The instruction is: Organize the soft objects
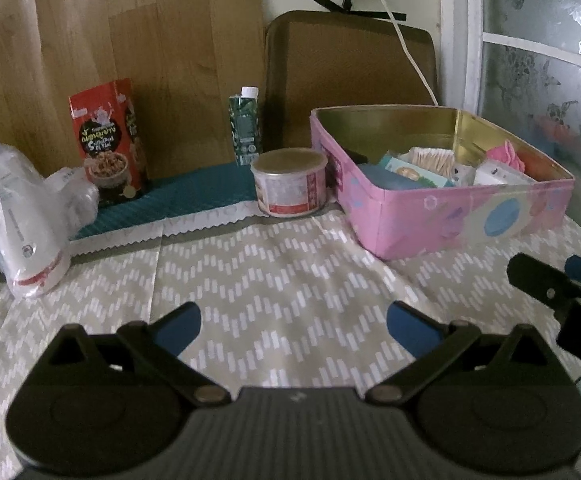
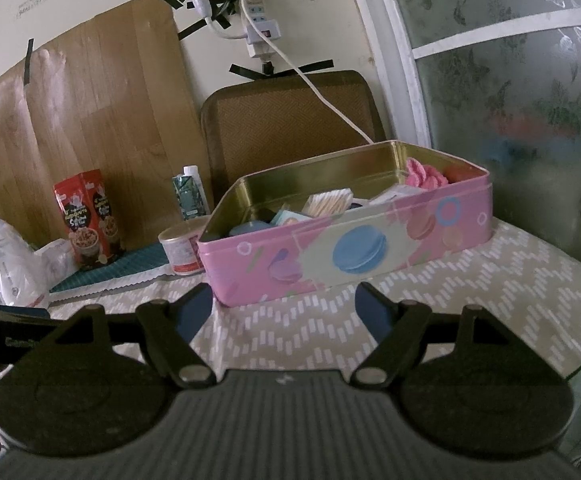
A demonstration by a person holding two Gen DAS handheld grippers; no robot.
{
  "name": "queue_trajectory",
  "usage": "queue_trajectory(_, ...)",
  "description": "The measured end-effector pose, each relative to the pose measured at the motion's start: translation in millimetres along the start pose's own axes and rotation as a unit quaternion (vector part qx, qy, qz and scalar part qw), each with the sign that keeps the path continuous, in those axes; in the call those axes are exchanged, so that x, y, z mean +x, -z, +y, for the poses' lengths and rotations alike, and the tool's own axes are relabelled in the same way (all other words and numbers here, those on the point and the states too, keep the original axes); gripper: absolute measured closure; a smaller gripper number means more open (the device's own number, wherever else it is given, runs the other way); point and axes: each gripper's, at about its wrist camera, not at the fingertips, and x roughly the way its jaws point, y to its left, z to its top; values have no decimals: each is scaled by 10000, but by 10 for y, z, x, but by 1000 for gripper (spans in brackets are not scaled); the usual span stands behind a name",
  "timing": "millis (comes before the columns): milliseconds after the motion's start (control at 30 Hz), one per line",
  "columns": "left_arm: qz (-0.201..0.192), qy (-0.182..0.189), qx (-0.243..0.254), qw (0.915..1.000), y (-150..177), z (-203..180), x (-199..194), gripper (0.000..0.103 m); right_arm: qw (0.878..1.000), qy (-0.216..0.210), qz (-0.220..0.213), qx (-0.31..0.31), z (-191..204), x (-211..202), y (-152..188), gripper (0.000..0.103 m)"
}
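Note:
A pink tin box (image 1: 470, 216) (image 2: 370, 248) printed with macarons stands open on the patterned tablecloth. Inside lie small packets, a bundle of cotton swabs (image 1: 434, 158) (image 2: 328, 202), a blue pad (image 1: 390, 180) and a pink crocheted piece (image 1: 508, 156) (image 2: 424, 174). My left gripper (image 1: 292, 330) is open over bare cloth, left of and nearer than the box, nothing between its blue pads. My right gripper (image 2: 284, 310) is open just in front of the box's near wall, also with nothing in it. The right gripper's tip (image 1: 550, 284) shows at the right edge of the left wrist view.
A round can (image 1: 288, 188) (image 2: 182, 250) sits left of the box. Behind it are a green carton (image 1: 244, 130) (image 2: 190, 192), a red snack box (image 1: 110, 144) (image 2: 90, 220) and white plastic bags (image 1: 22, 220) (image 2: 10, 268). A brown chair back (image 1: 350, 76) and a white cable (image 2: 318, 96) are behind.

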Motion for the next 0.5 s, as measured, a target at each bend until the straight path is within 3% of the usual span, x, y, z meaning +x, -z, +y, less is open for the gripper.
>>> queue_trajectory(500, 189, -15, 42, 9998, 20, -44, 42, 0, 10000, -8, -81, -40, -14, -34, 8, 22)
